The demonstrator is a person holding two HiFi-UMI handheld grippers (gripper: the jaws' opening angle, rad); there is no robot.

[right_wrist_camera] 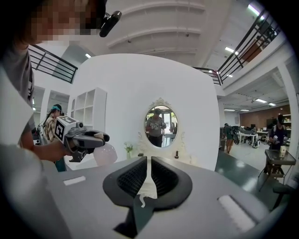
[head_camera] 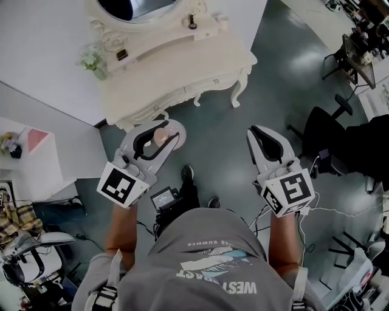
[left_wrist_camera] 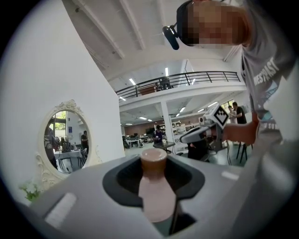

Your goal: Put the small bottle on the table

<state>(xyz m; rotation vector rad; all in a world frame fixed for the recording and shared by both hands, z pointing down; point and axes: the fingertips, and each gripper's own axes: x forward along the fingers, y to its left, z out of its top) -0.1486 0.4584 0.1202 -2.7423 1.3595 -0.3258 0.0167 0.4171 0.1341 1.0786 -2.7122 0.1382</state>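
Observation:
The small bottle [head_camera: 160,138] is pale pink with a brown cap [left_wrist_camera: 153,158]. It is clamped between the jaws of my left gripper [head_camera: 163,129], held in the air just in front of the white dressing table [head_camera: 182,73]. In the left gripper view the bottle [left_wrist_camera: 157,196] fills the gap of that gripper [left_wrist_camera: 154,170], cap pointing away. My right gripper [head_camera: 262,135] hovers over the floor to the right, shut and holding nothing. Seen in its own view, the right gripper [right_wrist_camera: 148,175] shows only a thin slit between its ribbed pads. That view also catches the left gripper [right_wrist_camera: 96,138] carrying the bottle [right_wrist_camera: 105,154].
An oval mirror [head_camera: 135,7] stands on the dressing table, with a small dark bottle [head_camera: 192,23], a flower vase [head_camera: 92,61] and a small dark box [head_camera: 121,54]. A white shelf unit [head_camera: 33,161] stands at the left, black office chairs [head_camera: 328,130] at the right.

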